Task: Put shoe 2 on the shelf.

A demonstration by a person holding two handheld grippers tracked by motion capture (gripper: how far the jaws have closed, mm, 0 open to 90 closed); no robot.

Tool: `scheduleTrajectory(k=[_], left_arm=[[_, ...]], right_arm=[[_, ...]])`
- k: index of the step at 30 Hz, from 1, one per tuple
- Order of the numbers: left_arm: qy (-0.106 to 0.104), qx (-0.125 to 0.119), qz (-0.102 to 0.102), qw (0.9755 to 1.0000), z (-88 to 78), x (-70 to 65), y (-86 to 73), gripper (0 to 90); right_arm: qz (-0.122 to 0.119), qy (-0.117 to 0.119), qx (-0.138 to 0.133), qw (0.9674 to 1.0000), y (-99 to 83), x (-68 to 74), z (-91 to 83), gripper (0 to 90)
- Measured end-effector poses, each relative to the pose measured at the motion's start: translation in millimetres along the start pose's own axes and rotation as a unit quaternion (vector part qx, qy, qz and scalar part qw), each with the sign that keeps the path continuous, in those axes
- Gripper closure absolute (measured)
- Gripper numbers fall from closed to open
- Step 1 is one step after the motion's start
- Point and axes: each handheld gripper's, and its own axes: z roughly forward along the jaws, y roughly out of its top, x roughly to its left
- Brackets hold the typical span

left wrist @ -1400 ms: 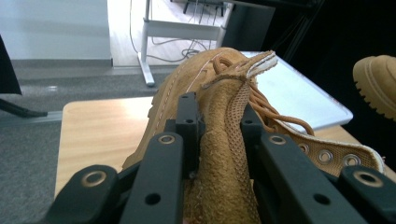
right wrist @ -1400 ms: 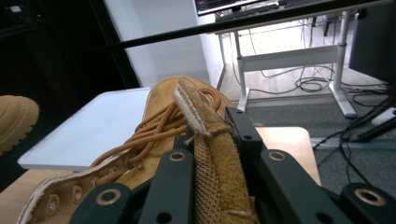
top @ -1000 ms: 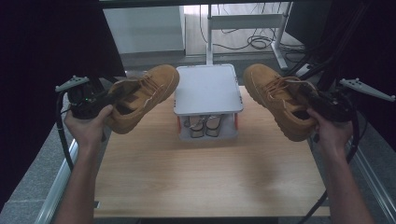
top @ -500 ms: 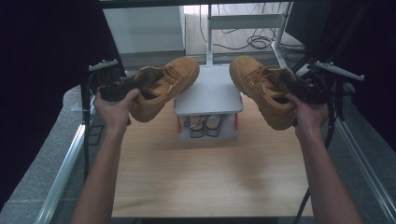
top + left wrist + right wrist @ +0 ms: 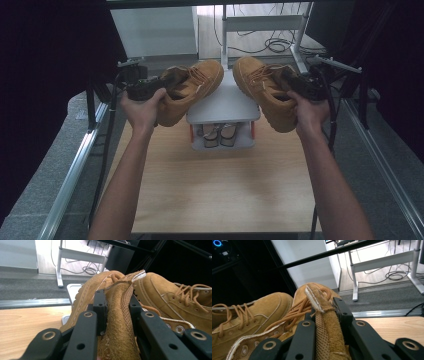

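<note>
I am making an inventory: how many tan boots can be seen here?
2. One boot is held in the left gripper; the other boot is in the right gripper. Both hang above the white rack. More may be hidden.

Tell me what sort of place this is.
Probably a lab or recording setup, not a home: black curtains flank a wooden table, loose cables lie on the floor behind, and a metal-framed desk stands beyond.
</note>
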Motion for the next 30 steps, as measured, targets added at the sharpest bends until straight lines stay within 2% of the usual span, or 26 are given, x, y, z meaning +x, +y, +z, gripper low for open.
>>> scheduleTrajectory(k=[8,10,14,19,24,28,30], left_arm=[[-0.014,0.001,-0.026,0.9996,2.1,1.4,4.5,75.1],[-0.011,0.000,-0.025,0.9996,4.0,2.2,5.4,74.9],[-0.005,0.002,-0.028,0.9996,10.4,4.7,9.4,74.7],[-0.008,-0.004,-0.044,0.9990,23.8,10.6,16.1,74.6],[-0.008,0.001,-0.055,0.9985,38.9,15.0,18.6,74.5],[-0.011,0.017,-0.069,0.9974,51.2,20.7,16.9,74.1],[-0.019,0.022,-0.078,0.9965,55.8,23.6,17.0,73.7]], right_arm=[[0.010,0.006,0.012,0.9999,-1.8,11.0,21.6,80.0],[0.014,0.006,0.015,0.9998,-2.7,13.8,28.1,80.1],[0.019,0.008,0.023,0.9995,-0.4,18.9,40.7,80.1],[0.025,0.007,0.026,0.9993,8.4,24.1,57.9,80.1],[0.041,0.005,0.034,0.9986,13.3,20.2,73.8,80.0],[0.046,0.002,0.055,0.9974,9.7,12.4,86.9,79.7],[0.049,0.007,0.066,0.9966,10.4,9.7,91.7,79.0]])
